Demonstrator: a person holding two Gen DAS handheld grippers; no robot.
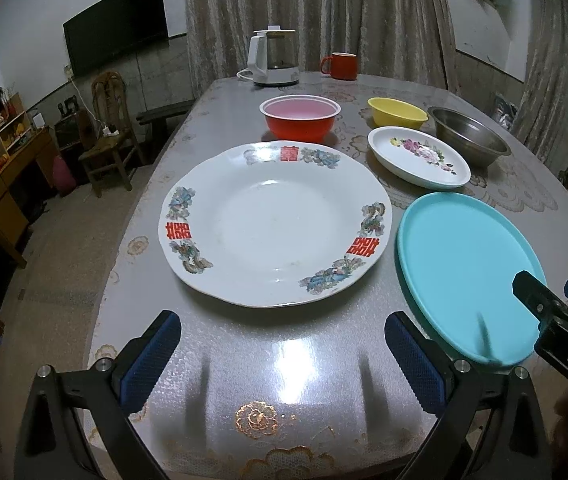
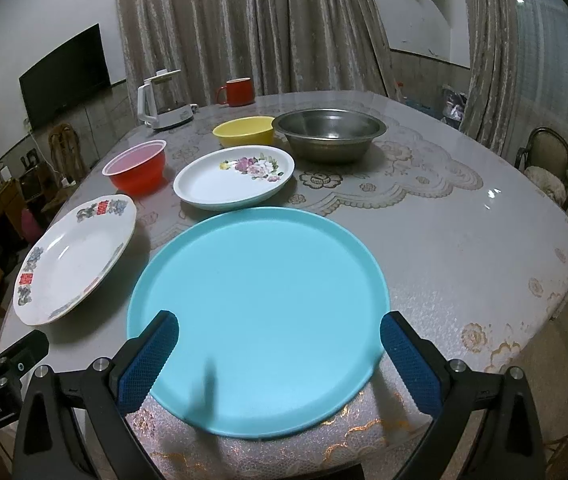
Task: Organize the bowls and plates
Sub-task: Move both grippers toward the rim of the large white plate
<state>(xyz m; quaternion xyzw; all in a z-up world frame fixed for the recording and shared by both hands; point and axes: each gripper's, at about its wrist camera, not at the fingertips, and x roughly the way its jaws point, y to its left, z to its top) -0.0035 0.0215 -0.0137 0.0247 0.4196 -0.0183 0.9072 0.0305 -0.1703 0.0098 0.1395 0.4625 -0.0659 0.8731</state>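
A large white plate with red and blue patterns (image 1: pixel 276 224) (image 2: pixel 76 256) lies on the table in front of my left gripper (image 1: pixel 284 356), which is open and empty above the near edge. A turquoise plate (image 2: pixel 260 312) (image 1: pixel 468 276) lies under my right gripper (image 2: pixel 280 356), which is open with its fingers wide over the plate's near rim. Behind are a white floral oval dish (image 2: pixel 236 178) (image 1: pixel 418 158), a red bowl (image 2: pixel 136 168) (image 1: pixel 300 117), a yellow bowl (image 2: pixel 244 131) (image 1: pixel 397 112) and a steel bowl (image 2: pixel 330 132) (image 1: pixel 468 136).
A white kettle (image 1: pixel 274 58) (image 2: pixel 162 100) and a red mug (image 1: pixel 342 65) (image 2: pixel 238 91) stand at the table's far edge. The table (image 2: pixel 464 240) has a lace cloth under glass. Chairs stand at the left (image 1: pixel 108 140) and the right (image 2: pixel 546 164).
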